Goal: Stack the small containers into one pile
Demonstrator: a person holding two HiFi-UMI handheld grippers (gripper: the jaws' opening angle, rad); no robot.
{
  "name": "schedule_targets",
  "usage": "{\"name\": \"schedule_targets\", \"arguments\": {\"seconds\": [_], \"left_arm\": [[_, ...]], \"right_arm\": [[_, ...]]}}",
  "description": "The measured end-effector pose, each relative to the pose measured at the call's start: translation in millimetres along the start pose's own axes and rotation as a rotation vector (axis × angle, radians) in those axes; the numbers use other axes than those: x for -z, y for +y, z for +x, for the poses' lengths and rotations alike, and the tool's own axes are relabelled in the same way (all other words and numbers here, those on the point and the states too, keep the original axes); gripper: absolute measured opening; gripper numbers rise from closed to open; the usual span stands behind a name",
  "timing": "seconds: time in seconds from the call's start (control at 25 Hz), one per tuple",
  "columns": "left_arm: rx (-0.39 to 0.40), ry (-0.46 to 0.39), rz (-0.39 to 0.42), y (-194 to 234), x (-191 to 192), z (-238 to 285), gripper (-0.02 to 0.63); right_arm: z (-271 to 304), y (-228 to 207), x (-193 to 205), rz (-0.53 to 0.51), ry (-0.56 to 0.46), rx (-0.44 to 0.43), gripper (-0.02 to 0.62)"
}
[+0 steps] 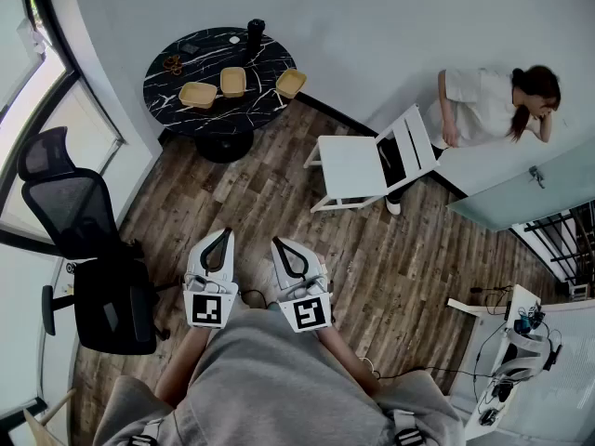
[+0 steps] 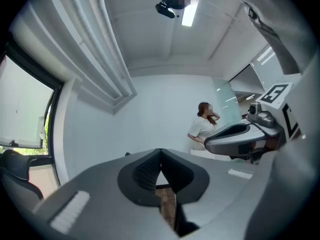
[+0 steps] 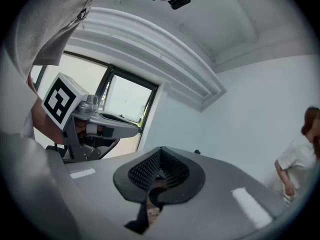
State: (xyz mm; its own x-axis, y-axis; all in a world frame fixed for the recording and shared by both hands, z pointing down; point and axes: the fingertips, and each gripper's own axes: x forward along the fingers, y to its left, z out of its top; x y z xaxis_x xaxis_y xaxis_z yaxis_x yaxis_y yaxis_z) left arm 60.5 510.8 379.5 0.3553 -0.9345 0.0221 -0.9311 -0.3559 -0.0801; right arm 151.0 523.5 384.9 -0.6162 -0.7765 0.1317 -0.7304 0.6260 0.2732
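Note:
Three small tan containers (image 1: 198, 94), (image 1: 232, 82), (image 1: 290, 84) sit apart in a row on a round black marble table (image 1: 186, 68) at the far side of the room. My left gripper (image 1: 218, 236) and right gripper (image 1: 282, 245) are held side by side close to my body, far from the table, above the wood floor. Both are shut with nothing between the jaws. In the left gripper view the left gripper (image 2: 160, 151) has its jaw tips meeting; the right gripper (image 3: 161, 150) looks the same in its own view. Neither gripper view shows the containers.
A black office chair (image 1: 79, 240) stands at the left. A white folding chair (image 1: 367, 161) is in the middle, with a person in a white shirt (image 1: 483, 105) behind it by a glass partition. A dark cup (image 1: 256, 31) and small items are on the table's back.

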Motion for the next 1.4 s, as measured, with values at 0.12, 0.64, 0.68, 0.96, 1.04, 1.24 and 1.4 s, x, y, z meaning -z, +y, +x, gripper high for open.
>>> {"name": "schedule_targets", "arguments": {"seconds": [0.12,0.64,0.68,0.96,1.04,1.24,1.4], "left_arm": [[0.009,0.010,0.001,24.2,0.7,11.9,-0.002],[0.055,0.013,0.005,72.5,11.4,94.5,-0.002],[0.058,0.018,0.010,71.6,12.3,105.7,-0.002],[0.033,0.070,0.030,74.6,20.3,194.9,-0.002],[0.022,0.094,0.036,74.0,17.1,223.6,-0.002],[-0.051,0.126,0.059,87.2,10.7,285.4,-0.002],[-0.105,0.147,0.047,94.8,7.6,317.5,-0.002]], "right_arm": [[25.2,-2.4,-7.2,0.017,-0.005,0.007,0.012],[92.8,-86.9,5.4,0.016,0.049,0.139,0.012],[97.9,-100.1,11.9,0.024,0.058,0.145,0.012],[148.9,-196.9,59.5,0.061,0.090,0.147,0.012],[165.5,-228.6,70.6,0.083,0.102,0.143,0.012],[223.7,-274.5,84.1,0.107,0.084,0.018,0.012],[263.7,-298.0,92.2,0.095,0.083,-0.073,0.012]]}}
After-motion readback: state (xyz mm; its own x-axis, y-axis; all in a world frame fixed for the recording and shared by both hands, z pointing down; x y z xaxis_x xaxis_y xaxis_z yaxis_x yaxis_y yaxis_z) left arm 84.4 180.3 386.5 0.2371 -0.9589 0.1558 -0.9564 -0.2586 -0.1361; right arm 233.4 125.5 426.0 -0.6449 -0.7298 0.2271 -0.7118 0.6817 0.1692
